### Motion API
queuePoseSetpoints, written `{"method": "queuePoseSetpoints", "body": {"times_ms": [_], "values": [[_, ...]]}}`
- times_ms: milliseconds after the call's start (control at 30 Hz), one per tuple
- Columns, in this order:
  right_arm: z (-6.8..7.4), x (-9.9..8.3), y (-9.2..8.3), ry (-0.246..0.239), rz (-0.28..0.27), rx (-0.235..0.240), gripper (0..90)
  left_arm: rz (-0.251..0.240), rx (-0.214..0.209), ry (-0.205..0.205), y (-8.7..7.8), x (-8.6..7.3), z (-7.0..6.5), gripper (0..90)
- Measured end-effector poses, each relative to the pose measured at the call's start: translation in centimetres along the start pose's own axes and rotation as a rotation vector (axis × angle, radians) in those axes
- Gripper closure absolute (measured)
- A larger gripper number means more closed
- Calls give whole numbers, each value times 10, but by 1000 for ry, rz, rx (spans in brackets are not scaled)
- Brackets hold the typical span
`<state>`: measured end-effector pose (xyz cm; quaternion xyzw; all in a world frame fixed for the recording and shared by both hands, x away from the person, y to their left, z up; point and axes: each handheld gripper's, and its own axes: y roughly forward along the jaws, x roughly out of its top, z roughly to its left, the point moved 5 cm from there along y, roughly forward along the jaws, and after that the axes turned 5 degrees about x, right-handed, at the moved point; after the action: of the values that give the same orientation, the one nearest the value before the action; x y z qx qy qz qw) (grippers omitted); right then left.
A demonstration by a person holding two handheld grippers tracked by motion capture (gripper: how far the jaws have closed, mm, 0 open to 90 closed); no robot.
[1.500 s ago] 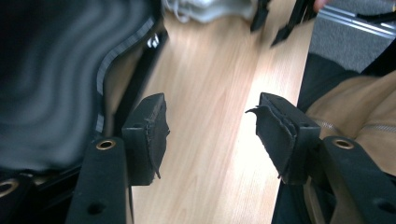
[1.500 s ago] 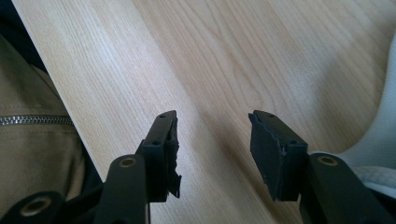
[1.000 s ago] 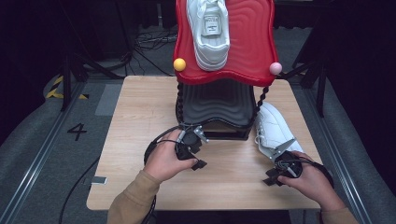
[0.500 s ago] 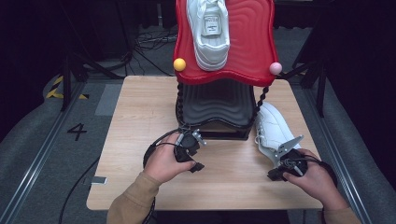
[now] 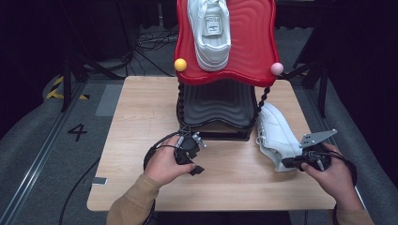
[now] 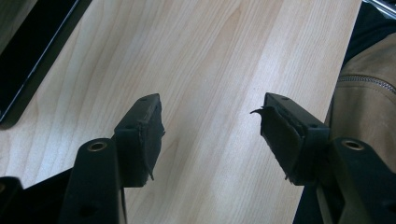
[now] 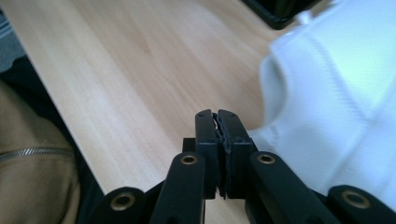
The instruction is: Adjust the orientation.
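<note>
1. The tabletop [image 5: 141, 117] lies under both hands. The left hand-held gripper [image 6: 212, 135] hangs over bare wood.
2. A two-tier stand rises beyond both hand-held grippers. Its red shelf [image 5: 253, 42] sits above its black shelf [image 5: 216, 105], and the black shelf stands just ahead of the left hand-held gripper.
3. A second sneaker [image 5: 211, 33] rests on the red shelf, well away from both hands.
4. The loose sneaker [image 5: 277, 136] lies on the tabletop beside the black shelf. Its heel end is right at the tips of the right hand-held gripper [image 5: 287, 163].
5. The right hand-held gripper [image 7: 217, 116] has just been closing its jaws, and the pads now meet. The white upper [image 7: 336, 93] sits just to one side of the jaws rather than plainly between them. Whether a thin edge or lace is pinched there is too small to tell.
6. I judge that this is an attempt to take the loose sneaker by its heel, probably to put it on the stand. If nothing is caught, the grasp needs redoing with the jaws astride the collar.
7. The left hand-held gripper has its jaws wide apart and holds nothing. It looks to be waiting.
</note>
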<state>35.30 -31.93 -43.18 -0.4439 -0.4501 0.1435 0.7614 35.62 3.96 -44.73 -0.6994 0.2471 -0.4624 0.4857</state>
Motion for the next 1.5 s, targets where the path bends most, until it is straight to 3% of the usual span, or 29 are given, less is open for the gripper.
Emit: {"method": "queuePoseSetpoints", "body": {"times_ms": [100, 233, 433, 533, 833, 1233, 1500], "values": [[-5, -2, -4, 18, -15, -17, 889, 8, 1, 0, 0, -2, 0, 392], [-22, -6, -13, 74, -48, -75, 897, 8, 1, -13, 0, -7, -2, 390], [-38, -8, -15, 143, -53, -131, 899, 5, 6, -38, -3, -17, -1, 381], [-44, -8, -13, 144, -39, -153, 899, 6, 7, -49, -4, -21, -1, 379], [-47, -9, -2, 142, -4, -140, 900, 16, 6, -53, -3, -24, -2, 374], [-54, -16, -9, 181, -48, -154, 900, 28, 1, -41, 2, -19, -4, 373], [-53, -16, -12, 181, -33, -220, 900, 27, 2, -39, 3, -18, -3, 372]]}}
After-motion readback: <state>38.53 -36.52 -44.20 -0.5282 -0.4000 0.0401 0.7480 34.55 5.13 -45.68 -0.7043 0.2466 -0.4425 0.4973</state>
